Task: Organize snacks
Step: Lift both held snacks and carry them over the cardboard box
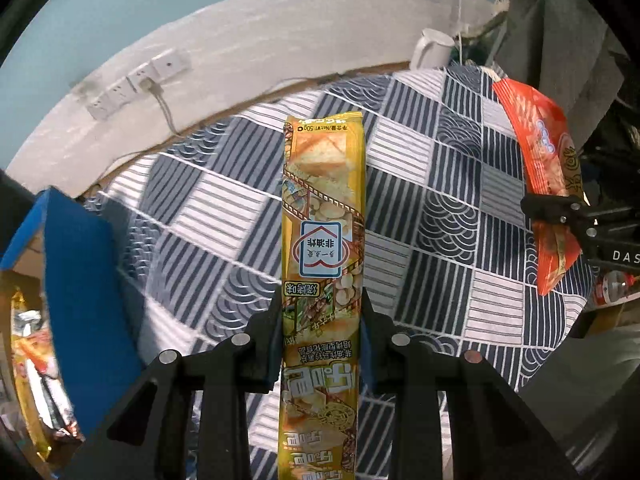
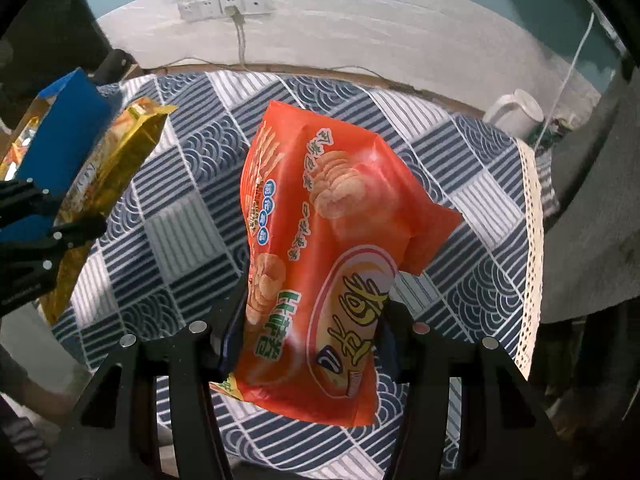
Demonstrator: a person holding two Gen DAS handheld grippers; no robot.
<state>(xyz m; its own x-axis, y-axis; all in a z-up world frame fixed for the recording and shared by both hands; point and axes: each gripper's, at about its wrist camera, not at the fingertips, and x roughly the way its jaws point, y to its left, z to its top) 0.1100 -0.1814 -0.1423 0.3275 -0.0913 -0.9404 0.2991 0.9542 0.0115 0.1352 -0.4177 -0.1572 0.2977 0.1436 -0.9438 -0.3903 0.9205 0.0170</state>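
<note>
I hold two snack packs, one per gripper, both above the patterned tabletop (image 1: 420,208). My left gripper (image 1: 322,320) is clamped on a long yellow pack (image 1: 324,208) (printed with crackers); my right gripper (image 2: 308,320) pinches a puffy orange pack (image 2: 320,240). One blue box (image 1: 84,264) stands at left, more packs inside.

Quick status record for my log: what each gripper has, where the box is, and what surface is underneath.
left gripper: shut on a narrow yellow foil snack pack, held lengthwise, off the cloth
right gripper: shut on a puffy orange plastic snack bag, also lifted
container: blue cardboard box at the left edge of the left wrist view, with snack packs already inside
surface: navy and white patterned tablecloth
background: white plastic kettle at the far right edge
</note>
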